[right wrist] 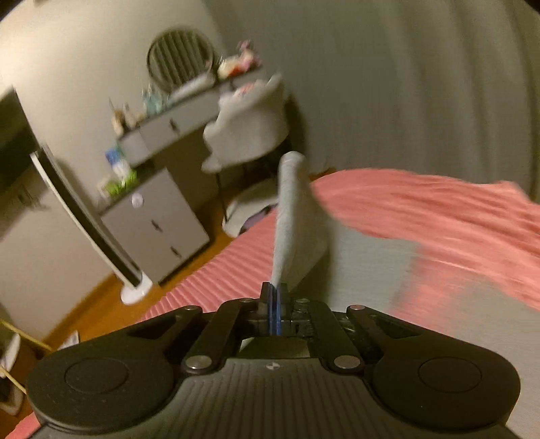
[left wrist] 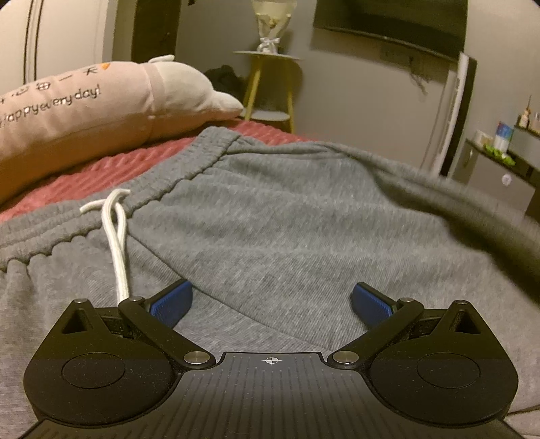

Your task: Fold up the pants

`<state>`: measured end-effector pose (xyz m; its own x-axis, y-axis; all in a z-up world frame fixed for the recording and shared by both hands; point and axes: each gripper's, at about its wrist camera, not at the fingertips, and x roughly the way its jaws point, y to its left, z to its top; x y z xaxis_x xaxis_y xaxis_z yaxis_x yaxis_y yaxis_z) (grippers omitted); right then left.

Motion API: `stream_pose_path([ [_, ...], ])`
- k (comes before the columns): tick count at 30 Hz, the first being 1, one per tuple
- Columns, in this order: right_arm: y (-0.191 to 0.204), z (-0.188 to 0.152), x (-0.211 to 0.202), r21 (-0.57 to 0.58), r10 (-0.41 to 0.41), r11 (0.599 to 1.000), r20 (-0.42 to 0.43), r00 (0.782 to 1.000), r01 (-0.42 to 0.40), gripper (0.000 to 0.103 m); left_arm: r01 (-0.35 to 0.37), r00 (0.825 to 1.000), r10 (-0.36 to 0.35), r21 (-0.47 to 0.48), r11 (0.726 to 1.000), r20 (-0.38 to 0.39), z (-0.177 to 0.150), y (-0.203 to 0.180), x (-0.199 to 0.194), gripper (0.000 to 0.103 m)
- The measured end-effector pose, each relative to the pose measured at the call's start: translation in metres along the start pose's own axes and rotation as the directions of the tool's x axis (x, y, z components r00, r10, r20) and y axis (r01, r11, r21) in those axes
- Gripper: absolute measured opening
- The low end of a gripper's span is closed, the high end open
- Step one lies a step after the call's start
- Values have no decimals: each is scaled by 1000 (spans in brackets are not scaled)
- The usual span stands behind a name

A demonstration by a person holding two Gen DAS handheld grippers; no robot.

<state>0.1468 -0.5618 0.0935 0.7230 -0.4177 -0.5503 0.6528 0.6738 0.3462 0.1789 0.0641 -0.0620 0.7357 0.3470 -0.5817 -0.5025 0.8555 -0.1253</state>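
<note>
Grey sweatpants lie on a red ribbed bedspread, waistband at the upper left with a white drawstring hanging down. My left gripper is open, jaws wide apart, low over the pants just below the waistband. My right gripper is shut on a fold of the grey pants, which stands up from the blue pads. More grey fabric trails to its right over the bedspread. The right view is motion-blurred.
A pink pillow with lettering lies at the bed's far left. A yellow-legged side table and a wall TV are behind. A grey desk with drawers, a chair and a white tower fan stand beside the bed.
</note>
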Motion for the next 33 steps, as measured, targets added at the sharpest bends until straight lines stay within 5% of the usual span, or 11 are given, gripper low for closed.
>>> stream_pose_path([
  [5,-102,-44,-39,89,-56,994,-91,994,64,5,61,998,-59,-73,995,22,-1,12,-7,103],
  [9,-121,-55,-12,244,121,967,-172,978,-77,10,113,993,-107,-129,985,49,-3,22,-11,103],
  [13,-105,-61,31,333,224,932,-223,949,-142,34,118,992,-112,-135,984,53,-5,22,-10,103],
  [18,-96,-77,70,459,256,881,-252,933,-118,34,84,996,-80,-95,992,38,-6,15,-7,103],
  [24,-94,-74,82,482,244,867,-187,952,-128,33,72,997,-69,-79,994,30,-5,13,-5,103],
  [27,-95,-74,79,510,266,846,-152,952,-156,8,76,997,-73,-98,992,39,0,14,-10,103],
  [30,-98,-79,73,501,251,853,-155,956,-142,10,184,982,-168,-209,960,89,17,21,-24,103],
  [33,-99,-89,81,492,247,860,-165,955,-138,9,327,945,-321,-276,904,67,48,23,-23,103],
])
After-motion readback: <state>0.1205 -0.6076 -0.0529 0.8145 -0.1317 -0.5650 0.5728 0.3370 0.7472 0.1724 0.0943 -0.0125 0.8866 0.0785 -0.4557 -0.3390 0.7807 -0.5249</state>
